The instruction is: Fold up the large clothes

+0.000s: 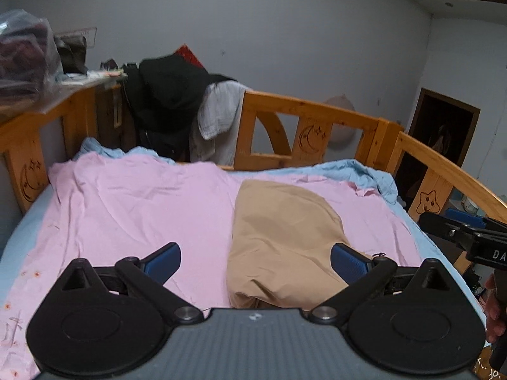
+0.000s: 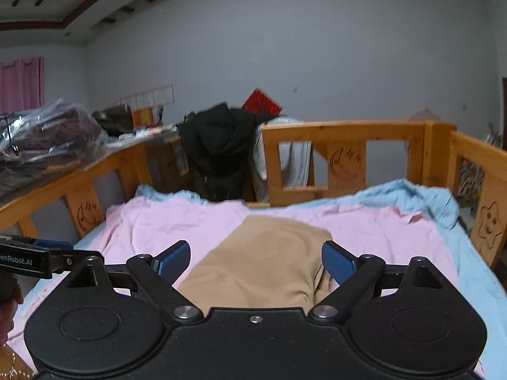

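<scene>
Here, a tan folded garment lies on a wide pink sheet spread over the wooden-railed bed, toward the right half of the mattress in the left wrist view and near the middle in the right wrist view. Its near edge drops behind each gripper body, so how that end is folded cannot be made out. The left gripper hangs above the cloth with its blue-padded fingers spread wide and nothing between them; one pad sits over the pink sheet, the other over the tan fabric's right side. The right gripper is likewise spread wide and holds nothing, its pads framing the tan garment from above. Whether any pad touches the cloth cannot be told.

A pale blue bedsheet shows bunched along the far and right edges under the pink one. Black clothing and a white garment are draped over the far rail, blurred in both views. At the left, a clear plastic bag of dark items is cut off by the frame. In the right wrist view the other gripper enters from the left edge, only partly visible.
</scene>
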`<state>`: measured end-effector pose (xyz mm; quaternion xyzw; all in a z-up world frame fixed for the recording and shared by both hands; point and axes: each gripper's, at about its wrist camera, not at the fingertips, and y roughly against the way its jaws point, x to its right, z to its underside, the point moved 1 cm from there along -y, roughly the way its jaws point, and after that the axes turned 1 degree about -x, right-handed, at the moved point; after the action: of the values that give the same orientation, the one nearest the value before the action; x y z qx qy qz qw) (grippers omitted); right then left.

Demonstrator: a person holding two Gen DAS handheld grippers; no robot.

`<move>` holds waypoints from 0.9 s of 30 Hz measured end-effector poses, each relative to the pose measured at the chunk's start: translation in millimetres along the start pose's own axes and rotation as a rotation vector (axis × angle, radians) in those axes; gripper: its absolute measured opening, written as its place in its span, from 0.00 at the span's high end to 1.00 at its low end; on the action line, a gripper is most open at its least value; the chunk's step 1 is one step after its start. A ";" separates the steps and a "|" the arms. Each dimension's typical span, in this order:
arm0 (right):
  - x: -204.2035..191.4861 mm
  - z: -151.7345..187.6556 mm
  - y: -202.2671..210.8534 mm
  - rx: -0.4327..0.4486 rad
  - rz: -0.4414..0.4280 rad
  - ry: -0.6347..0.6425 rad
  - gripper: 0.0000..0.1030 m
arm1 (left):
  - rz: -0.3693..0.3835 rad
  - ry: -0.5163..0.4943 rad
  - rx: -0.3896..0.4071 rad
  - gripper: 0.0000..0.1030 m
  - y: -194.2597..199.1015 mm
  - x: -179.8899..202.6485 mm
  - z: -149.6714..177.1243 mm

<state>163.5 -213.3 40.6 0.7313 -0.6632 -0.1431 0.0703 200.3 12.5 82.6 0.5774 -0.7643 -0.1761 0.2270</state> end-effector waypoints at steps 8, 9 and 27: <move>-8.7 16.5 41.4 0.121 0.052 0.021 0.03 | -0.023 -0.033 0.100 0.01 34.9 5.6 20.3; -9.3 18.9 45.3 0.130 0.057 0.016 0.02 | -0.025 -0.028 0.109 0.01 37.9 6.2 22.5; -12.2 85.8 111.7 0.157 0.108 0.039 0.01 | -0.115 0.053 0.058 0.00 59.0 7.3 101.3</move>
<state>30.5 -206.1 -6.8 0.7003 -0.7094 -0.0722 0.0331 95.6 22.1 30.4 0.6310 -0.7285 -0.1511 0.2197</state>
